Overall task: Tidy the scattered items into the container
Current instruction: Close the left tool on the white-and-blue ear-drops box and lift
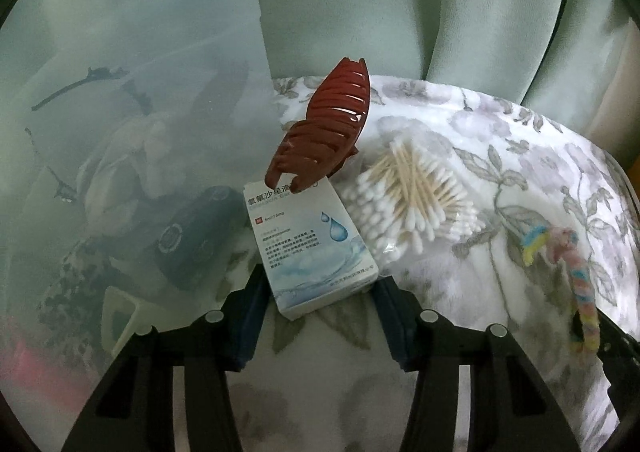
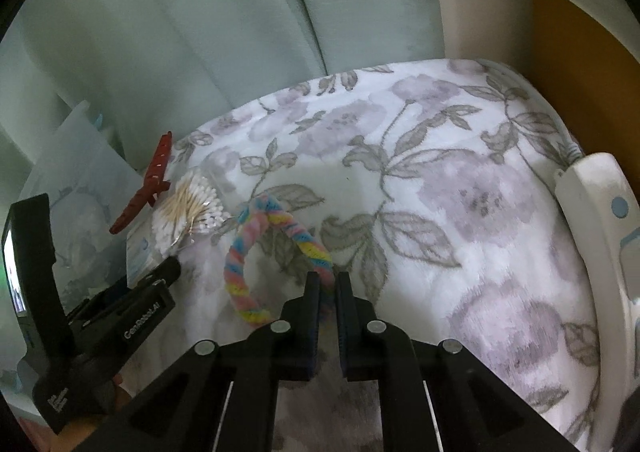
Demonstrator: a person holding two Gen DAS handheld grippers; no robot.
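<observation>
Left gripper (image 1: 320,316): jaws partly open, straddling the near end of the eye-drop box (image 1: 312,248); pad contact unclear.
Right gripper (image 2: 329,292): jaws closed on the pastel scrunchie (image 2: 256,248).
Hair claw (image 1: 324,124): red-brown, resting on the box.
Cotton swabs (image 1: 416,200): bagged, beside the box on the floral blanket (image 2: 460,180).
Container (image 1: 120,172): translucent, at left.
</observation>
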